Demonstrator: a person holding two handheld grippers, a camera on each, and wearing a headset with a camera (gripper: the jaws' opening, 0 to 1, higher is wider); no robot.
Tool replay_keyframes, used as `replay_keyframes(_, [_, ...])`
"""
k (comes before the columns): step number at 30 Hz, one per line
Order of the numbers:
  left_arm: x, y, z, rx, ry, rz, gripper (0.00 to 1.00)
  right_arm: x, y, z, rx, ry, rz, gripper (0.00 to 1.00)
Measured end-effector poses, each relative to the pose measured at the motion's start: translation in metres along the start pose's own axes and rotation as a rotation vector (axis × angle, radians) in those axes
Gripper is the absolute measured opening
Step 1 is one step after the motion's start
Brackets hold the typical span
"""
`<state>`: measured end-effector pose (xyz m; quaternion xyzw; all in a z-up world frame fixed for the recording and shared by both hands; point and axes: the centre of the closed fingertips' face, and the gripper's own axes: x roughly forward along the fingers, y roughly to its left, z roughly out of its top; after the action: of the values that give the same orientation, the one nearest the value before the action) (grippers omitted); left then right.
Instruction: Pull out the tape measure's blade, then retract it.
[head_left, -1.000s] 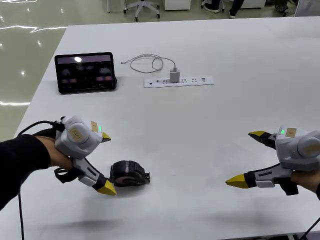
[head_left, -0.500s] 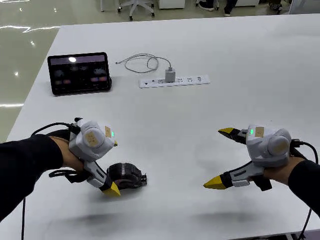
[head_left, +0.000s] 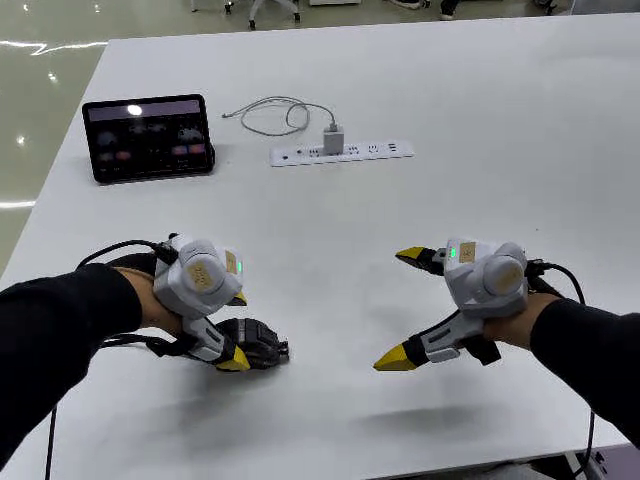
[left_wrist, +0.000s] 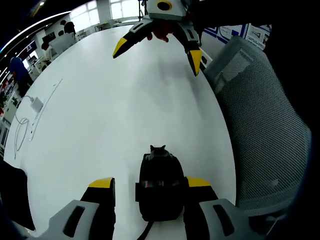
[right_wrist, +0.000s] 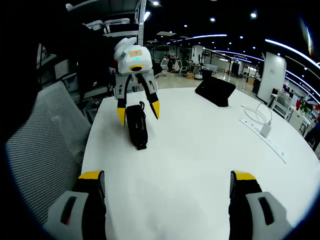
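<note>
The tape measure (head_left: 255, 343) lies on its side near the front left edge of the white table (head_left: 330, 230). It is a black case with a small end tab pointing toward your right side. Your left gripper (head_left: 238, 330) straddles it, one yellow tip on each side of the case.

From the head view you cannot tell whether that claw is clamped, but the left gripper view settles it. There the tape measure (left_wrist: 160, 187) sits between the jaws of the left gripper (left_wrist: 150, 182), close against the jaw on the view's right. A strip of white table shows between it and the other jaw, so the claw stands apart, not clamped. The right gripper view looks at this head-on: the tips of the left gripper (right_wrist: 138, 112) flank the tape measure (right_wrist: 136, 125), whose tab end is nearest the camera.

Your right gripper (head_left: 402, 307) is held above the table well apart to the right, spread wide and holding nothing. The left gripper view shows the right gripper (left_wrist: 157, 55) far across the table, facing back.

Farther back on the table stand a tablet (head_left: 148, 137) and a power strip (head_left: 340, 152) with a charger (head_left: 333, 139) plugged in and its cable (head_left: 270, 113) looped behind. The gripper views show a grey mesh chair (left_wrist: 260, 125) beside the table edge. The head view shows a glossy floor (head_left: 40, 90), and the right gripper view a large hall under ceiling lights (right_wrist: 210, 36).
</note>
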<state>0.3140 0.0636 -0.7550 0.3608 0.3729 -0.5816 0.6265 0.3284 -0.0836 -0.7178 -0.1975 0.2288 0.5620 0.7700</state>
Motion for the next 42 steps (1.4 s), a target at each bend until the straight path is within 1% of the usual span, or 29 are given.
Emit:
replay_keyframes(1, [0.000,-0.002,0.001,0.018,0.000,-0.013,0.45,0.002,0.001,0.001,0.001,0.001,0.005,0.99])
replay_keyframes(2, [0.000,-0.015,-0.003,-0.027,0.019,-0.075,0.36,0.005,0.002,0.004,-0.002,-0.002,0.014,0.98])
replay_keyframes(3, [0.002,-0.006,0.000,-0.035,0.018,-0.028,0.33,0.008,0.003,0.006,-0.006,-0.003,0.018,0.97])
replay_keyframes(4, [0.001,-0.009,0.000,-0.050,0.027,-0.034,0.32,0.010,0.004,0.007,-0.014,-0.003,0.023,0.97])
replay_keyframes(6, [0.001,-0.010,0.000,-0.024,0.033,-0.031,0.32,0.015,0.006,0.010,-0.023,-0.002,0.036,0.95])
replay_keyframes(8, [0.001,-0.011,-0.001,-0.015,0.036,-0.028,0.32,0.020,0.007,0.012,-0.033,-0.004,0.047,0.92])
replay_keyframes(10, [0.001,-0.010,-0.001,-0.005,0.035,-0.020,0.32,0.026,0.010,0.016,-0.041,-0.005,0.057,0.91])
replay_keyframes(13, [0.001,-0.009,-0.002,-0.016,0.036,-0.012,0.31,0.035,0.014,0.021,-0.054,-0.005,0.078,0.87])
replay_keyframes(16, [0.002,-0.008,-0.002,-0.016,0.047,-0.011,0.31,0.048,0.021,0.023,-0.065,0.006,0.111,0.80])
replay_keyframes(18, [0.002,-0.009,-0.003,-0.007,0.055,-0.012,0.31,0.056,0.025,0.024,-0.076,0.010,0.121,0.78])
replay_keyframes(20, [0.002,-0.009,-0.003,0.007,0.059,-0.019,0.31,0.066,0.032,0.023,-0.085,0.022,0.147,0.73])
replay_keyframes(22, [0.002,-0.008,-0.004,0.000,0.060,-0.019,0.31,0.077,0.036,0.021,-0.112,0.037,0.148,0.72])
replay_keyframes(24, [0.003,-0.007,-0.004,-0.012,0.063,-0.016,0.31,0.087,0.040,0.018,-0.099,0.050,0.171,0.70])
replay_keyframes(25, [0.003,-0.007,-0.004,-0.016,0.066,-0.015,0.31,0.091,0.040,0.016,-0.102,0.055,0.174,0.67])
replay_keyframes(26, [0.003,-0.008,-0.005,-0.015,0.070,-0.013,0.31,0.095,0.042,0.013,-0.102,0.070,0.185,0.63])
replay_keyframes(27, [0.003,-0.007,-0.005,-0.016,0.074,-0.012,0.31,0.099,0.043,0.012,-0.103,0.076,0.188,0.61])
replay_keyframes(29, [0.003,-0.008,-0.005,-0.020,0.081,-0.010,0.31,0.105,0.048,0.011,-0.090,0.085,0.214,0.57])
replay_keyframes(30, [0.003,-0.008,-0.005,-0.020,0.081,-0.010,0.31,0.107,0.049,0.010,-0.093,0.089,0.215,0.55])
replay_keyframes(34, [0.003,-0.008,-0.006,-0.022,0.077,-0.011,0.31,0.114,0.059,0.010,-0.095,0.106,0.241,0.47])
replay_keyframes(37, [0.003,-0.009,-0.006,-0.024,0.077,-0.013,0.31,0.118,0.064,0.007,-0.126,0.129,0.264,0.40])
replay_keyframes(40, [0.003,-0.009,-0.006,-0.026,0.072,-0.013,0.31,0.124,0.064,0.006,-0.154,0.139,0.239,0.27])
replay_keyframes(41, [0.003,-0.008,-0.006,-0.027,0.070,-0.013,0.31,0.125,0.065,0.006,-0.157,0.143,0.242,0.22])
replay_keyframes(42, [0.003,-0.009,-0.006,-0.028,0.068,-0.011,0.31,0.126,0.066,0.007,-0.151,0.141,0.248,0.21])
